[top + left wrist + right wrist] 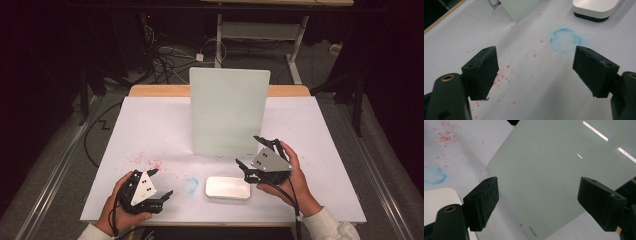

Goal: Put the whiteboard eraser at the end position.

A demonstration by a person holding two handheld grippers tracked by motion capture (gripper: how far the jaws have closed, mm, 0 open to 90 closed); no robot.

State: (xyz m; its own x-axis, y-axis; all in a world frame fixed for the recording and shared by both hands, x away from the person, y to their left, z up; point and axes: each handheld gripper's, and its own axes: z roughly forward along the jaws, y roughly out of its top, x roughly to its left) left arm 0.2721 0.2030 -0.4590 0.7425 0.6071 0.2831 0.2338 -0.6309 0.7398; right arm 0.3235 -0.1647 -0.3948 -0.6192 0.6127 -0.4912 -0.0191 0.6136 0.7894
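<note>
High view: a person sits at a white-covered table (150, 120) with a pair of tongs in each hand, both pairs spread wide and holding nothing. The largest thing on the table is a pale glass board (227, 112), propped upright near the middle and leaning slightly back on a stand. Just in front of its lower edge lies a white eraser block (227, 188) with a dark underside, flat on the table between the two hands. The right tongs (254, 152) hover just beside the board's lower right corner, pointed at its face; the right gripper view looks straight at the glossy pane between the two black pads. The left tongs (161, 182) rest low near the front edge, left of the block, aimed across a smudged blue ring (565, 40) and a scatter of red specks (145, 161) on the table cover.

The work in hand looks like wiping or handling the board. The risk from here, as I judge it: the board stands on a light prop, and a push from the right tongs against its face or corner could tip it backward or slide it. The block is smooth and low, so a shallow pinch could let it slip. Dragging either pair through the blue ring could smear colour further.
</note>
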